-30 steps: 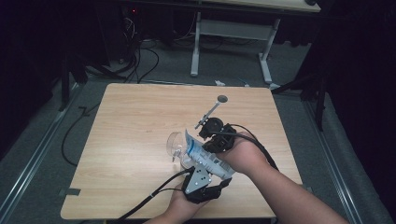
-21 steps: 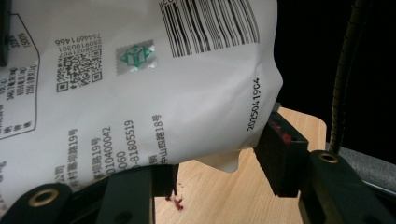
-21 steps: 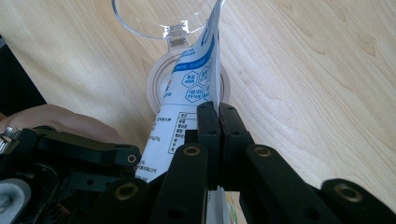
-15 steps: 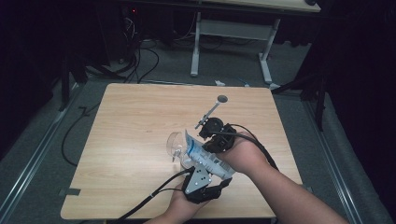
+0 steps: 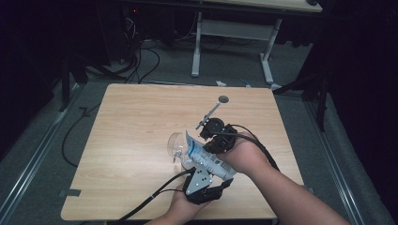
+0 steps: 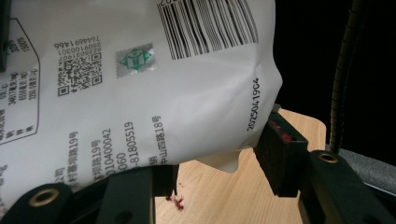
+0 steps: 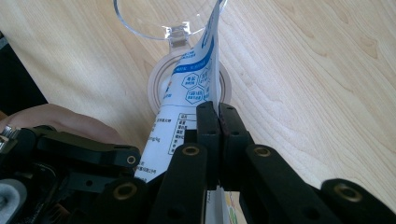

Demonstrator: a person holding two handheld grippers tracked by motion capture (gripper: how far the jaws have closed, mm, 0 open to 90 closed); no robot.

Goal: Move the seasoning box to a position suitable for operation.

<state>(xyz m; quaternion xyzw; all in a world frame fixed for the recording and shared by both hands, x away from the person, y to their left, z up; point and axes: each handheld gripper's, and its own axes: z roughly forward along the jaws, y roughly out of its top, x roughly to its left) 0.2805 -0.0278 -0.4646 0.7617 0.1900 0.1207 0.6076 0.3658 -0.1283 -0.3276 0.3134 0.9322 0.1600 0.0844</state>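
White printed pouch [image 5: 206,158] is held over the table [image 5: 131,122] between both tools, its torn top tilted into the mouth of a clear plastic cup [image 5: 177,146] lying just ahead of the jaws. Left gripper [image 5: 202,180] grasps the pouch's lower body from beneath, jaws about half spread around the white film [image 6: 140,93]. Right gripper [image 5: 217,136] is clenched flat on the pouch's side seam [image 7: 205,88], with the cup [image 7: 163,21] directly beyond its fingertips.

left tool [image 6: 219,168] | clamps white printed pouch [image 6: 140,84] | above wooden table [image 6: 219,196]
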